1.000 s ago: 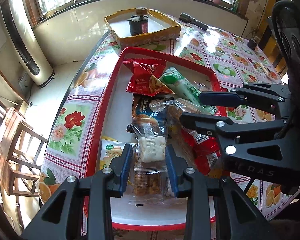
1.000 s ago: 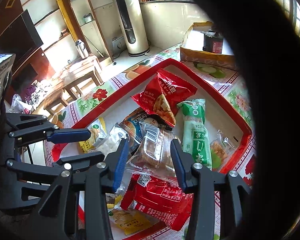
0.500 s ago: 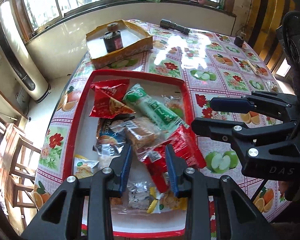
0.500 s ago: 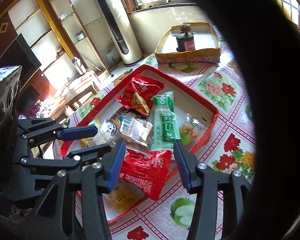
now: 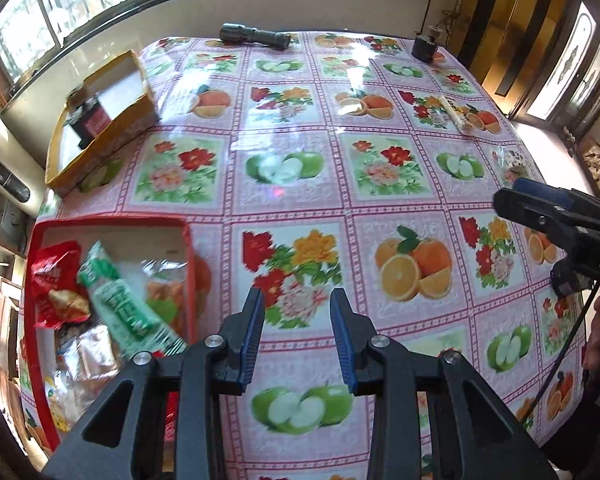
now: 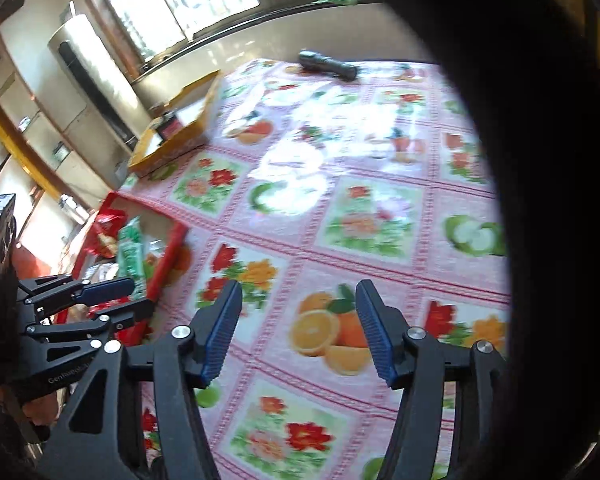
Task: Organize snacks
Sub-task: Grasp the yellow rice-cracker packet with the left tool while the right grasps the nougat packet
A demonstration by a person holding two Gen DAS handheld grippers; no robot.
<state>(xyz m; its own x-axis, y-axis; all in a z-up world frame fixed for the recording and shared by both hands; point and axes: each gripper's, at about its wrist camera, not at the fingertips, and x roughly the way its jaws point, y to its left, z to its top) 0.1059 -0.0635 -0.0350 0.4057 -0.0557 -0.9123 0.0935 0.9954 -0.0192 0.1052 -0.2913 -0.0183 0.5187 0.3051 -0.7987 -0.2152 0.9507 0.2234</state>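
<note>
In the left wrist view the red tray sits at the lower left with a heap of snacks in it. Among them are a green packet and a red packet. My left gripper hangs open over the flowered tablecloth to the right of the tray, with nothing between its jaws. My right gripper is over an orange print further right. Its jaws are opening and hold nothing. The right wrist view shows the tray, the green packet and the left gripper at its left.
A yellow cardboard box with a dark jar stands at the table's far left. A black torch and a small dark pot lie at the far edge. A pale wrapped bar and a clear packet lie at the right.
Both grippers have swung right, away from the snacks in the tray and out over the tablecloth. The right jaws have widened. Neither carries anything.
</note>
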